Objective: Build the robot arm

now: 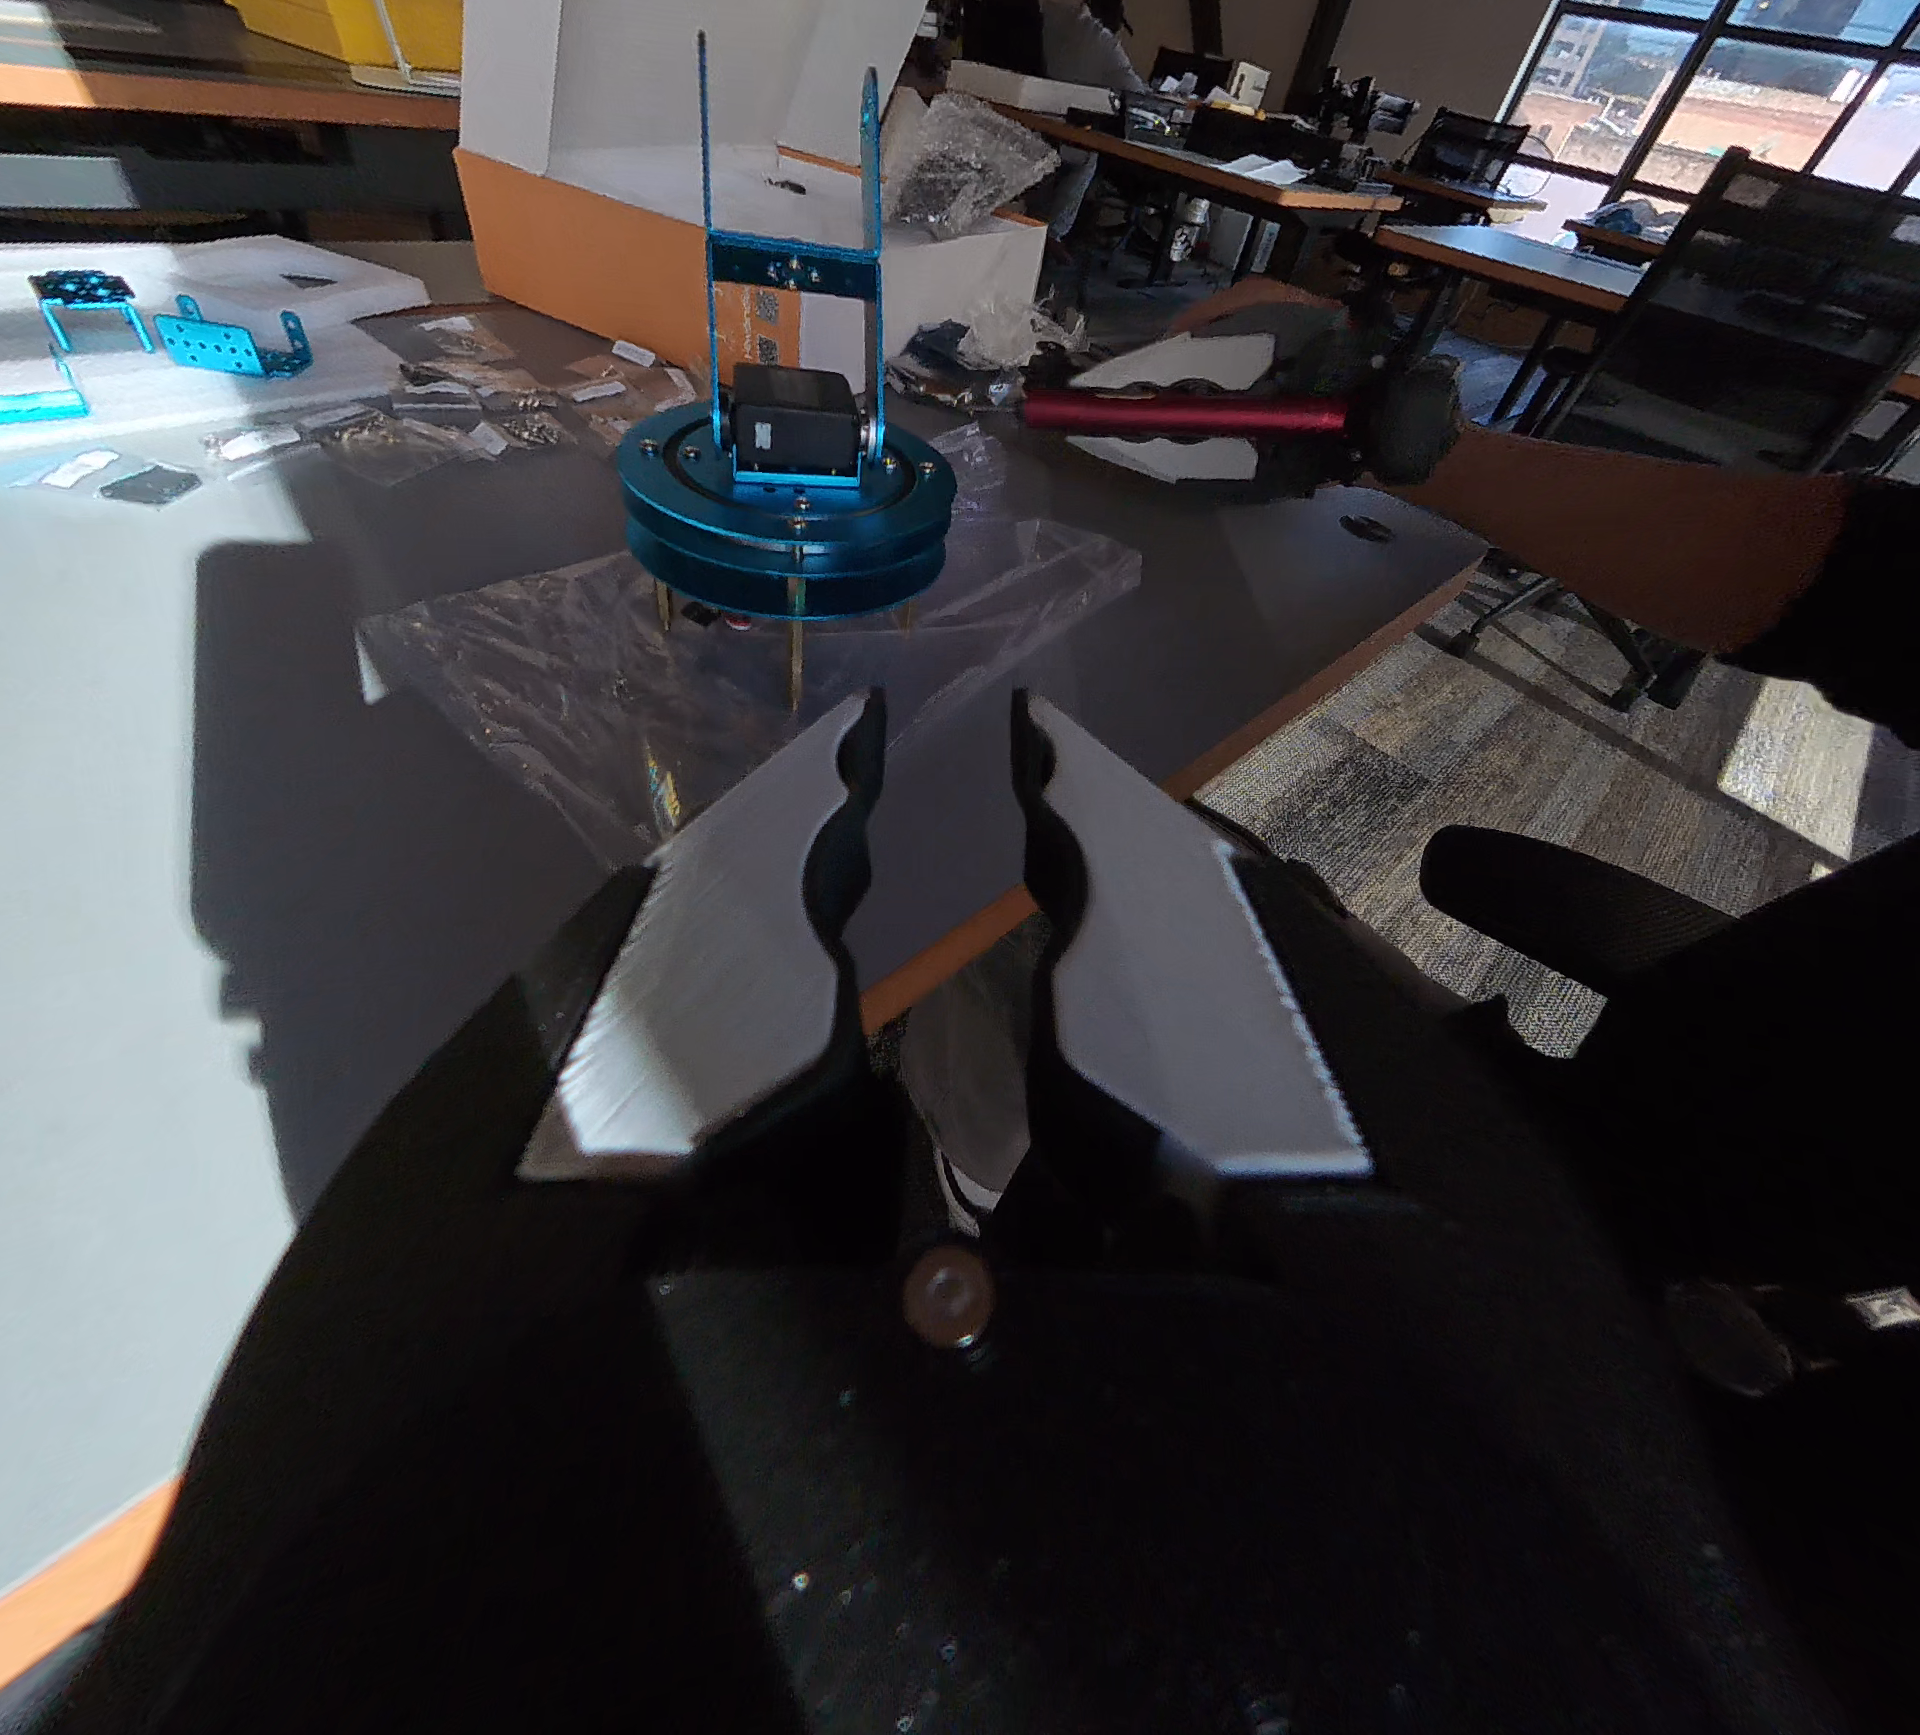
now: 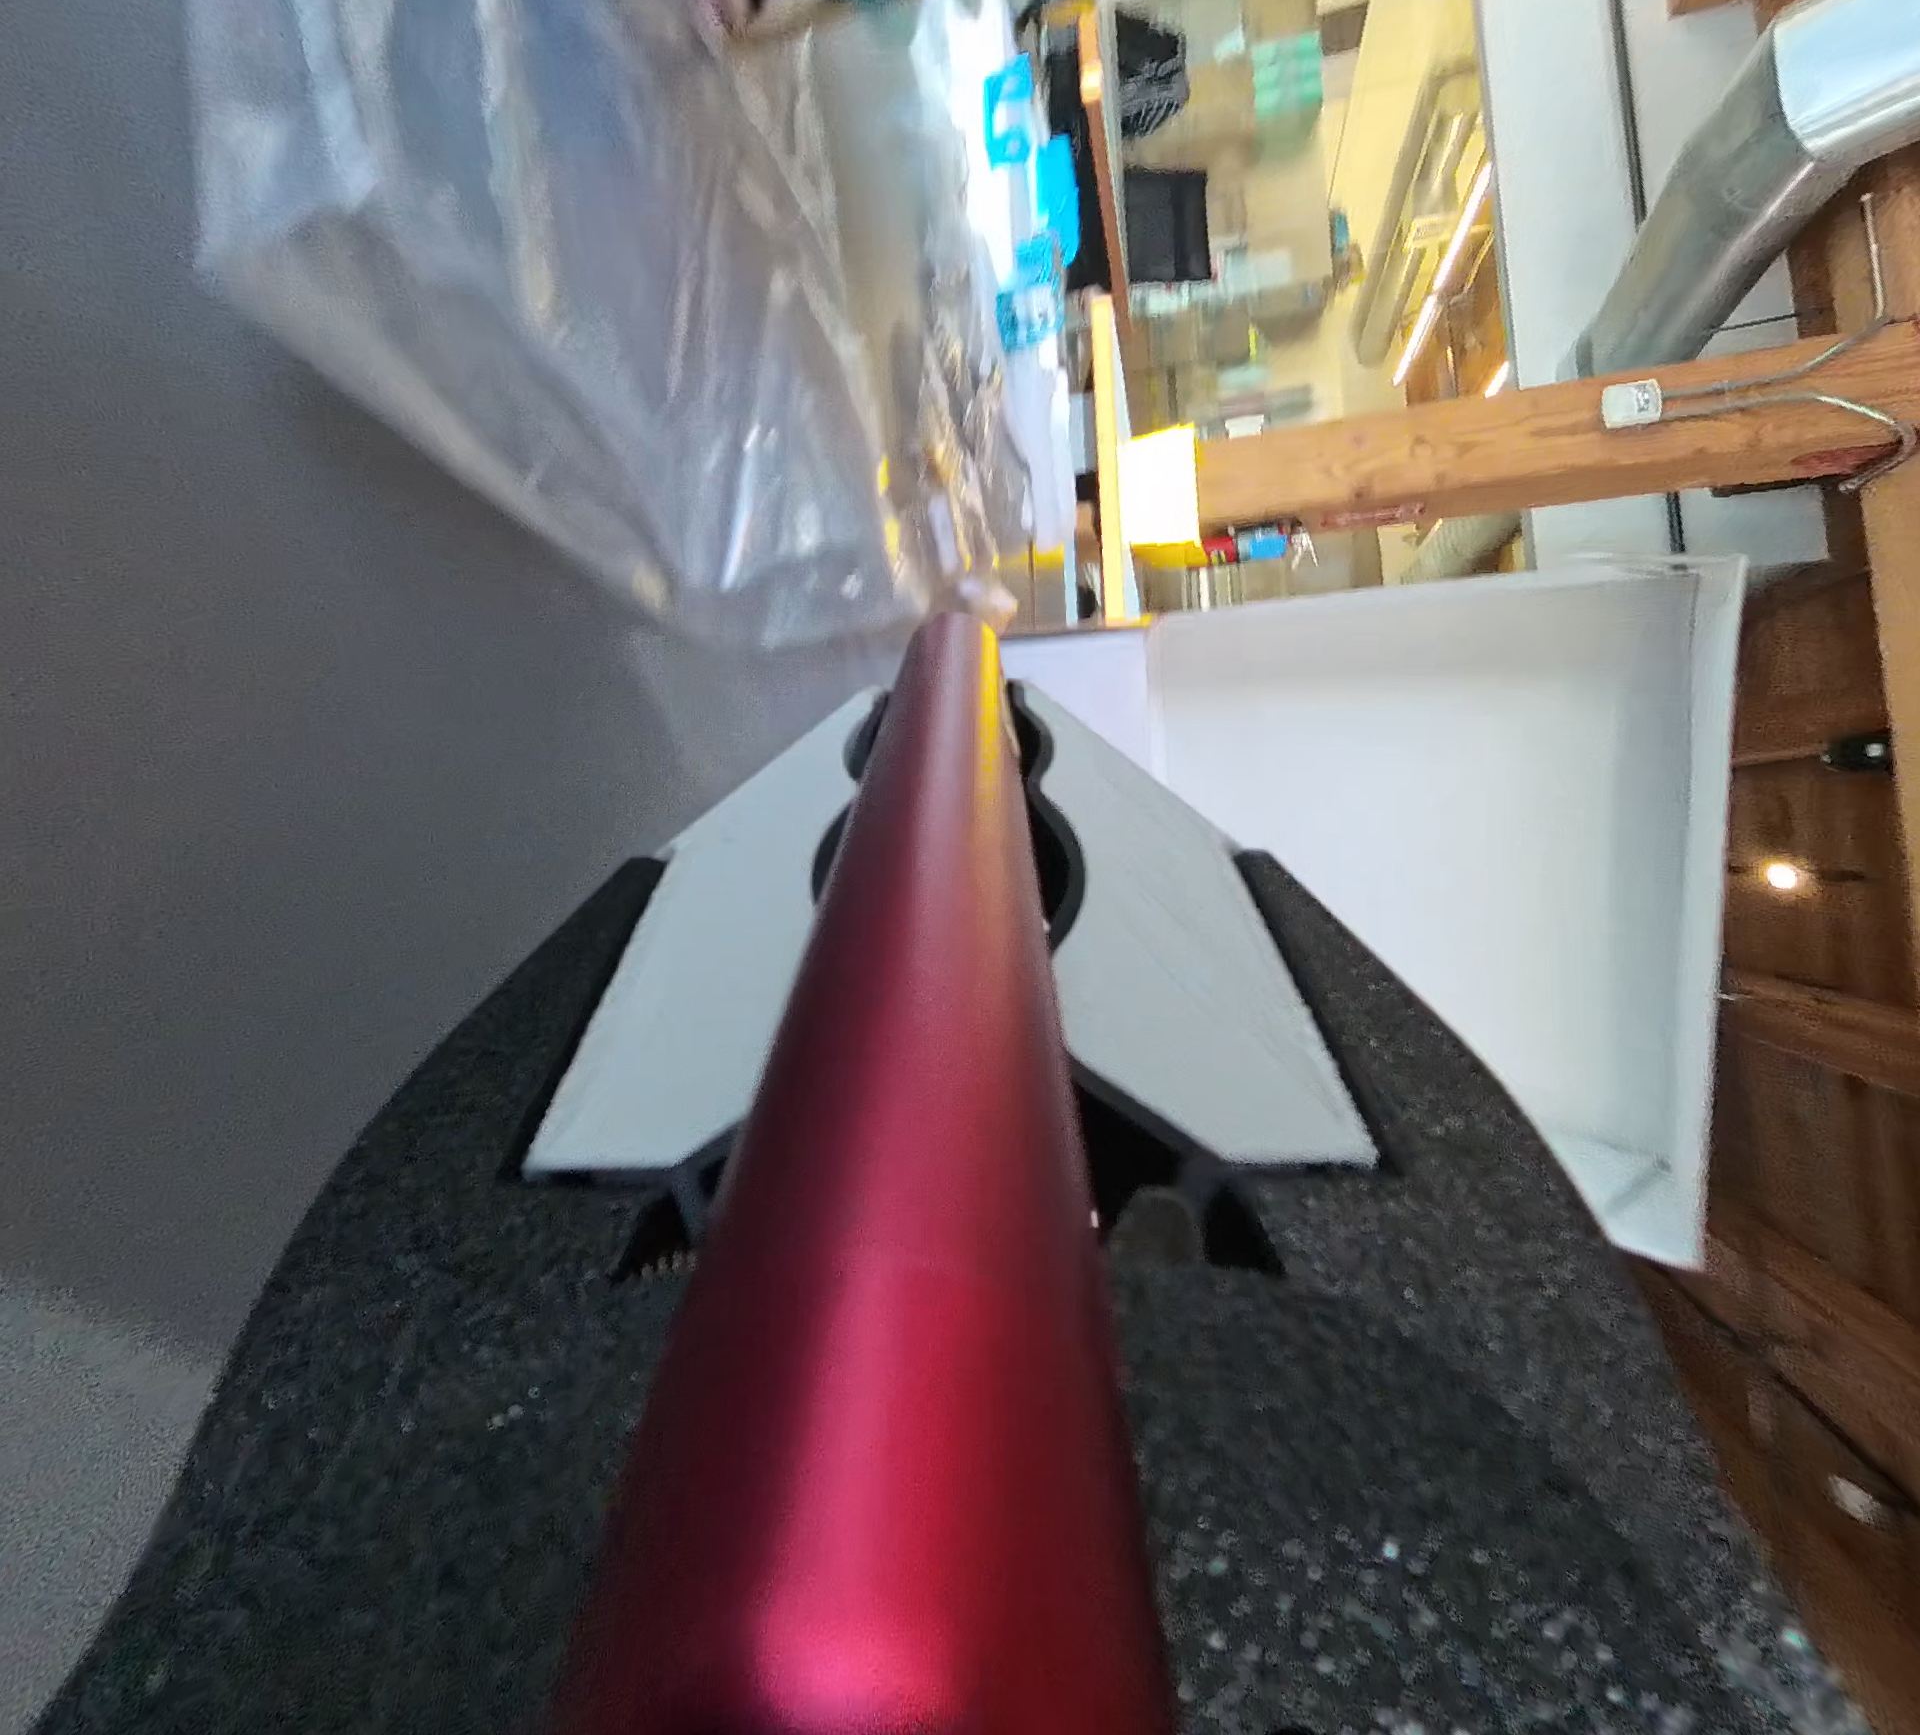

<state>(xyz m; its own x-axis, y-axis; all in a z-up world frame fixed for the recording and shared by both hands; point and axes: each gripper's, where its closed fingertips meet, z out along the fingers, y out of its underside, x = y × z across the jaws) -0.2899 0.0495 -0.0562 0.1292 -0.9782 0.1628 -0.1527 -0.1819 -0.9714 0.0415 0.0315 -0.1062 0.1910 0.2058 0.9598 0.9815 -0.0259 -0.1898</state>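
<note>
A blue round metal base (image 1: 787, 513) on brass standoffs stands on a clear plastic bag (image 1: 582, 688) on the grey table. It carries a black servo (image 1: 795, 430) and a tall blue U-bracket (image 1: 795, 231). My left gripper (image 1: 948, 711) is open and empty, near the table's front edge, a short way in front of the base. My right gripper (image 2: 948, 703) is shut on a red metal handle (image 2: 914, 1114) that runs along its fingers. In the left wrist view the red handle (image 1: 1184, 412) is held level, to the right of the base and pointing at it.
An open white and orange cardboard box (image 1: 665, 127) stands behind the base. Blue brackets (image 1: 223, 340) on white foam and small bags of screws (image 1: 436, 428) lie at the left. The table's orange edge (image 1: 1320, 688) runs at the right, with carpet and chairs beyond. Spacing between my two grippers at the tips: around 35 cm.
</note>
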